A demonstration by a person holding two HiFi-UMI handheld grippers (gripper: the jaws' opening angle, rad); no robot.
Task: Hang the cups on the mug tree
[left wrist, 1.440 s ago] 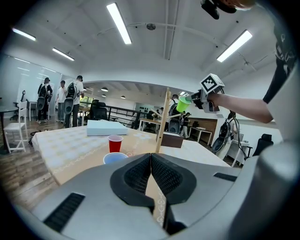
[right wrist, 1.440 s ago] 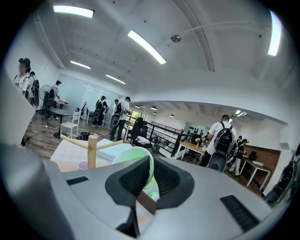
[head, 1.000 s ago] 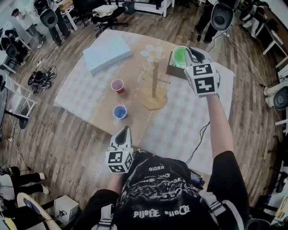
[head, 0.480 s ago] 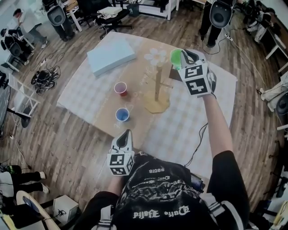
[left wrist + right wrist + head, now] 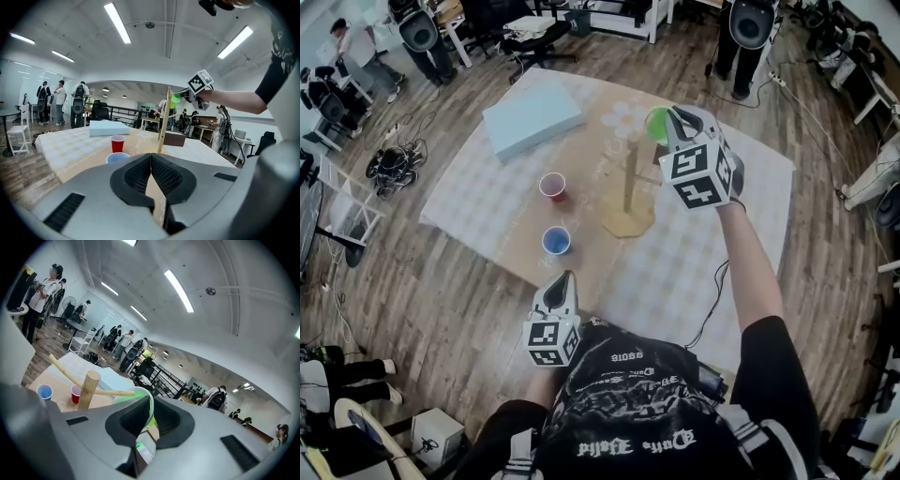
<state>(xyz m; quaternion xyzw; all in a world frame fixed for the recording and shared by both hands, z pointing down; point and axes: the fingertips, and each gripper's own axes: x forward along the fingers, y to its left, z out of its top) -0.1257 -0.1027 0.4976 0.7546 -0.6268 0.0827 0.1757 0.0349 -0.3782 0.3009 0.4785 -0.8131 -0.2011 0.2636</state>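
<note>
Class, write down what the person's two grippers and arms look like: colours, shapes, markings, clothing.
The left gripper has a grey body and a black claw of two mesh-textured pads; the right gripper matches. Each carries a white cube printed with black square markers. The person wears a black short-sleeved shirt with white lettering.

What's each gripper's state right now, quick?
Left gripper: closed, holding nothing.
Right gripper: closed on the green cup.
</note>
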